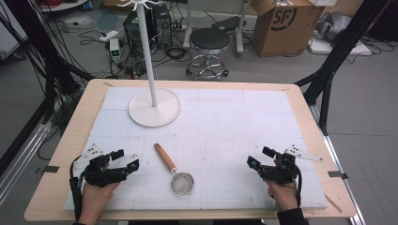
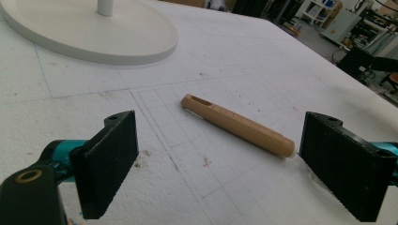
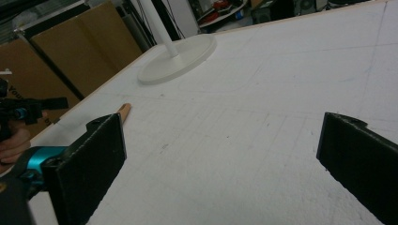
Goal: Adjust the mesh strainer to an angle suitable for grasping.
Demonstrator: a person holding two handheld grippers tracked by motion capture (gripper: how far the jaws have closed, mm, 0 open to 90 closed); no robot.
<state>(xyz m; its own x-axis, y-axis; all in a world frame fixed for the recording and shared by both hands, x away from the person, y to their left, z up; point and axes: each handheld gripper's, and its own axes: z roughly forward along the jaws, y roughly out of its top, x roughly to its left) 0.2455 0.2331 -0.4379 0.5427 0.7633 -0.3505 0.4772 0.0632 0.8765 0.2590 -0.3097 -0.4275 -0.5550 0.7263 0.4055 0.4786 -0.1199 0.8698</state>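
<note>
Left gripper (image 1: pixel 126 159), jaws wide apart, nothing between them, near the table's (image 1: pixel 56 187) front left corner. Strainer (image 1: pixel 174 171) lies flat near front edge, centre, wooden handle pointing back-left. White stand (image 1: pixel 154 107) toward back edge. Right gripper (image 1: pixel 261 157) near front right corner, jaws spread, empty.

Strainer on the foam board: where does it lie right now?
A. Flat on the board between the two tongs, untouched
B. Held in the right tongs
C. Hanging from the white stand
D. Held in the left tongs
A: the strainer lies flat on the board between the open left tongs and the open right tongs, touched by neither.
</note>
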